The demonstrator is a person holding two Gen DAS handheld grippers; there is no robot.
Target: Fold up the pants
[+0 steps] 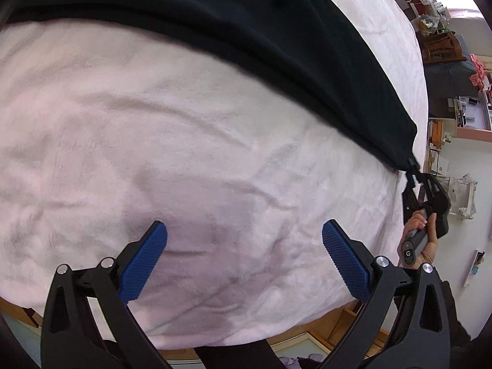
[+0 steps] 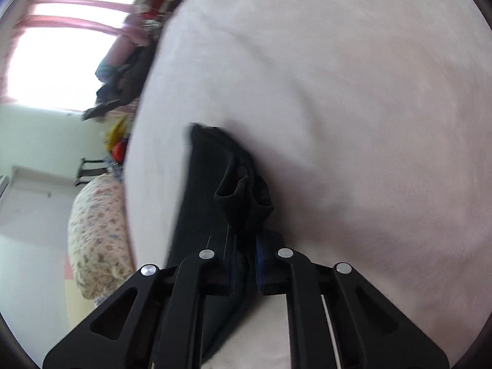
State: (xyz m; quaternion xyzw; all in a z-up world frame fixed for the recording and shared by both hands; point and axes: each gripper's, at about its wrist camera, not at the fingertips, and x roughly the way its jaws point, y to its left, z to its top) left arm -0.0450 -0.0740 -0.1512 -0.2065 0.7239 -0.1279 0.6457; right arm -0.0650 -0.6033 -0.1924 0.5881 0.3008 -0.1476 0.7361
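Observation:
Black pants [image 1: 215,30] lie stretched across the pale pink bed cover [image 1: 184,153], from the upper left to the right edge. My left gripper [image 1: 244,246] is open and empty, its blue pads [image 1: 144,261] spread wide above the bare cover, apart from the pants. My right gripper [image 1: 413,169] is shut on a corner of the pants at the bed's right edge. In the right wrist view the gripper [image 2: 246,255] pinches bunched black cloth [image 2: 243,196], which hides the fingertips.
The bed's wooden frame [image 1: 347,313] runs along the near edge. Cluttered shelves [image 1: 446,46] stand beyond the bed at the right. A flowered pillow [image 2: 98,236] and a window with pink curtains [image 2: 61,46] show beside the bed.

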